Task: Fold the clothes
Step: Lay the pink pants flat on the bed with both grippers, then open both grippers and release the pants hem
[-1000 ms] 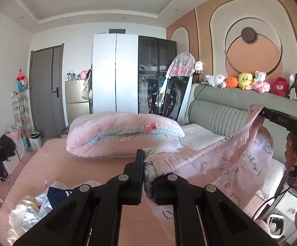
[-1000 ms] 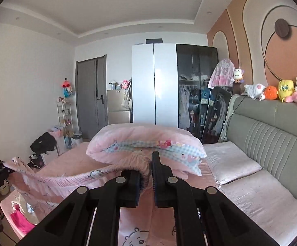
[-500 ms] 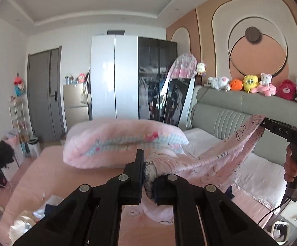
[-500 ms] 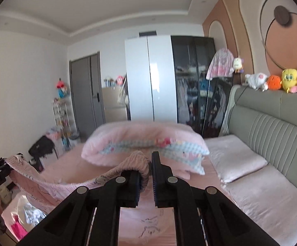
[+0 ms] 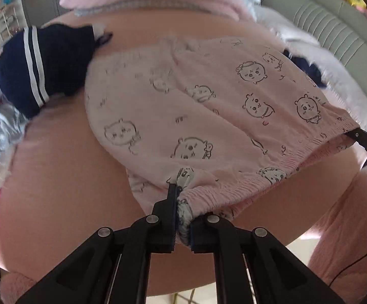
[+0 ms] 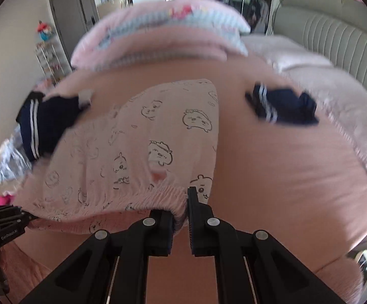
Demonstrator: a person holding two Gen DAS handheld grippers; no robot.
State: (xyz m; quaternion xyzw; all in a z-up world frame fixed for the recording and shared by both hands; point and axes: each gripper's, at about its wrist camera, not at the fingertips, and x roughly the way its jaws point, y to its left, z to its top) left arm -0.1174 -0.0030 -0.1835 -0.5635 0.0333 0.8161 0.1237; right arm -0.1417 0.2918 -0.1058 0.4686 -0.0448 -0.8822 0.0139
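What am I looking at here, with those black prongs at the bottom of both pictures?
No robot: a person holds one hand-held black gripper in each hand, and a wide-angle camera on each looks along its jaws. One picture is from the left gripper, the other from the right gripper. Both are shut on the elastic waistband of the pale pink cartoon-print shorts, one at each end, with the cloth spread over the pink bed sheet. A navy garment with white stripes lies to the left and another navy striped piece to the right. A folded pink quilt sits behind.
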